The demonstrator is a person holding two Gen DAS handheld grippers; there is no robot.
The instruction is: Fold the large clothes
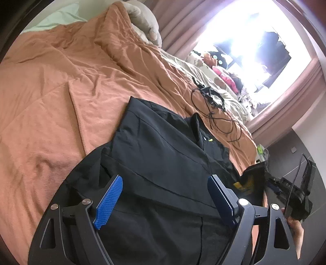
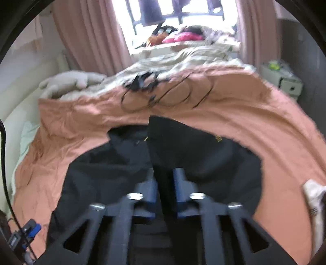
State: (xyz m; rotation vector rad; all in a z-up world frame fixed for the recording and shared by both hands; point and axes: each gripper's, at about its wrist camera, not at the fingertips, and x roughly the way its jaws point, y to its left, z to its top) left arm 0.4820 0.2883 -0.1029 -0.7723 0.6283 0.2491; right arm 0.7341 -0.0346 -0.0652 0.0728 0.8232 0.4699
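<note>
Presently, by item:

Left gripper (image 1: 165, 195): jaws spread wide apart, nothing between them; blue pads (image 1: 109, 201) hang over the dark cloth in the lower centre of the left wrist view. Whether they touch it cannot be told.

Right gripper (image 2: 164, 183): jaws drawn close together, clamped on a raised fold of the black garment (image 2: 183, 146), which stands up between the fingers at frame centre. View is motion-blurred.

Black garment, left wrist view (image 1: 163, 146): spread flat across the lower centre, seams and a small yellow-green mark visible near its upper right edge.

Orange blanket (image 1: 61, 85): creased, covering the bed under and around the garment on all sides.

Black cables (image 1: 212, 110): loose tangle on the blanket, just beyond the garment, right of centre.

Grey pillow (image 1: 142, 22): top of frame, at the blanket's far edge.

Pink curtains (image 2: 89, 34): either side of a bright window (image 2: 175, 16), top of frame.

Pink and dark clutter (image 2: 183, 35): heaped on pale bedding below the window.

Left wrist view only: the right gripper's body at the lower right edge, cable attached.

Right wrist view only: a pale drawer unit (image 2: 285, 81) at upper right; a white cloth item (image 2: 313, 193) at the right edge.
</note>
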